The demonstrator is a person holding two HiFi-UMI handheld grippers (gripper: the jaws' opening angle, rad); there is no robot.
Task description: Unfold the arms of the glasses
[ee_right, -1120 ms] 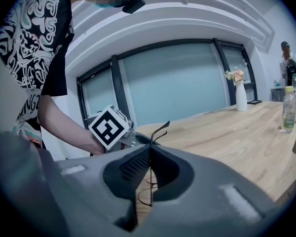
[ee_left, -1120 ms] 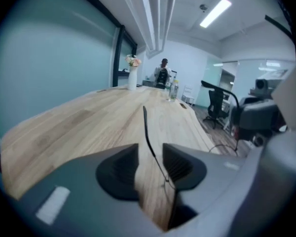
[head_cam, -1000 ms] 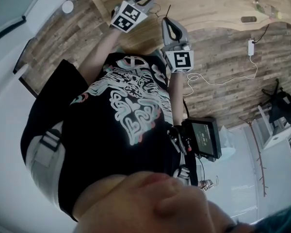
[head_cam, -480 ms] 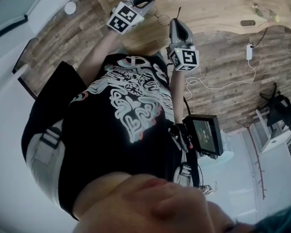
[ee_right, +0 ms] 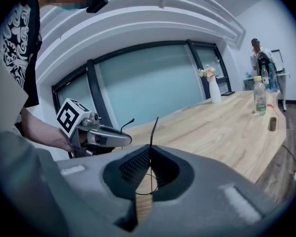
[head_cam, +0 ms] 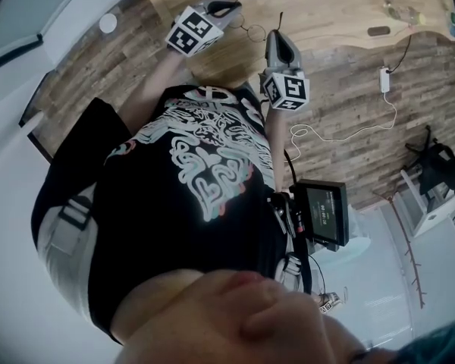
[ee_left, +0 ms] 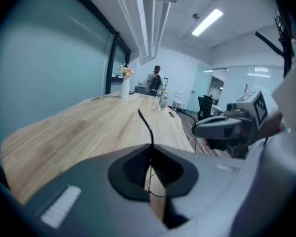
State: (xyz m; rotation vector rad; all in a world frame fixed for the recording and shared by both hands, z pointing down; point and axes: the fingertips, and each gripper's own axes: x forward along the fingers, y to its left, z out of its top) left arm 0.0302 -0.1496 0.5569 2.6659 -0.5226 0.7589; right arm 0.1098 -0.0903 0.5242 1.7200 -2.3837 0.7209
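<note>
Alongside, glass wall point(ee_left: 49, 58) flanks the wooden table point(ee_left: 79, 132) (vase point(ee_left: 125, 88) upright).

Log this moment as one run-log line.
left tongs: shut on glasses | right tongs: shut on glasses | glasses: held between both tongs over wooden table

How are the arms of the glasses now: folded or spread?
Spread, it seems: the left gripper and the right gripper are each shut on one arm, apart, with the frame between them.
</note>
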